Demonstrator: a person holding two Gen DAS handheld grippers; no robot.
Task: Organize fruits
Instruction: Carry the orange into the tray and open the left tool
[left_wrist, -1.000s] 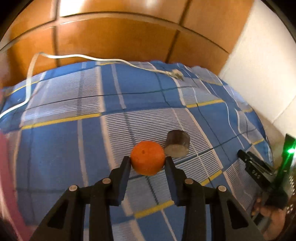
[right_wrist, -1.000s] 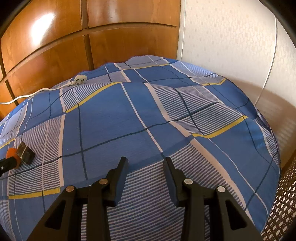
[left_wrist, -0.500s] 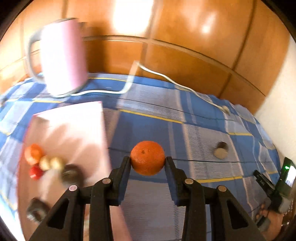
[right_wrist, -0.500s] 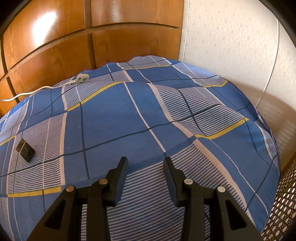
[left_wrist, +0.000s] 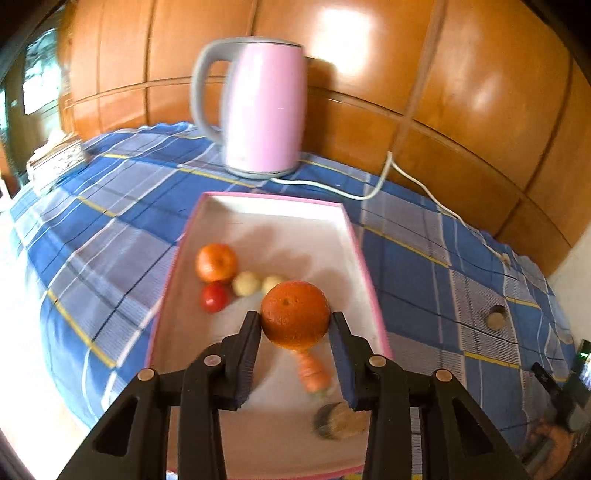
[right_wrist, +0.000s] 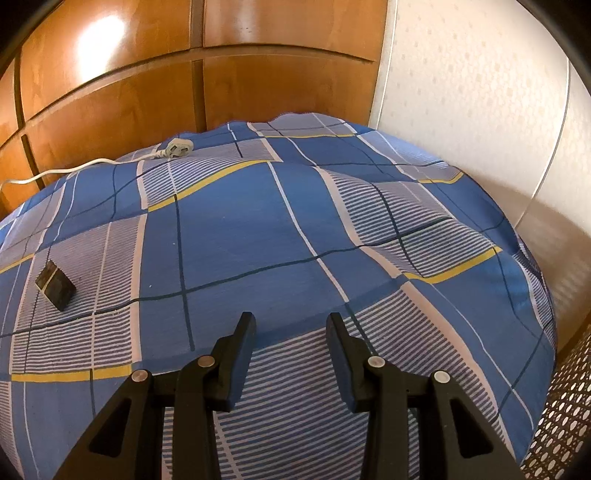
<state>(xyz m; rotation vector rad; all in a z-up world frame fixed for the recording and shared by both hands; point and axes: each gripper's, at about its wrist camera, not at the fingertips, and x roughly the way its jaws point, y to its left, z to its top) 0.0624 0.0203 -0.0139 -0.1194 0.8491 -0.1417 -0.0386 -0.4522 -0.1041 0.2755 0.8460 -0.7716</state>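
Note:
My left gripper (left_wrist: 294, 325) is shut on an orange (left_wrist: 294, 314) and holds it above a pink-rimmed white tray (left_wrist: 356, 236). In the tray lie another orange fruit (left_wrist: 216, 262), a small red fruit (left_wrist: 214, 297), two pale round fruits (left_wrist: 246, 283), a carrot (left_wrist: 313, 372) and a dark brown piece (left_wrist: 338, 421). My right gripper (right_wrist: 291, 326) is open and empty above the blue checked cloth (right_wrist: 258, 229). A dark cylinder (right_wrist: 55, 285) lies on the cloth at the left of the right wrist view, and it also shows in the left wrist view (left_wrist: 496, 316).
A pink kettle (left_wrist: 258, 107) stands behind the tray, its white cable (left_wrist: 417, 184) running right along the wooden wall to a plug (right_wrist: 173, 147). A stack of papers (left_wrist: 55, 158) lies far left. A white wall and a perforated bin (right_wrist: 565, 417) are at right.
My left gripper swung left with the orange, from beside the dark cylinder to above the tray. The right gripper barely moved.

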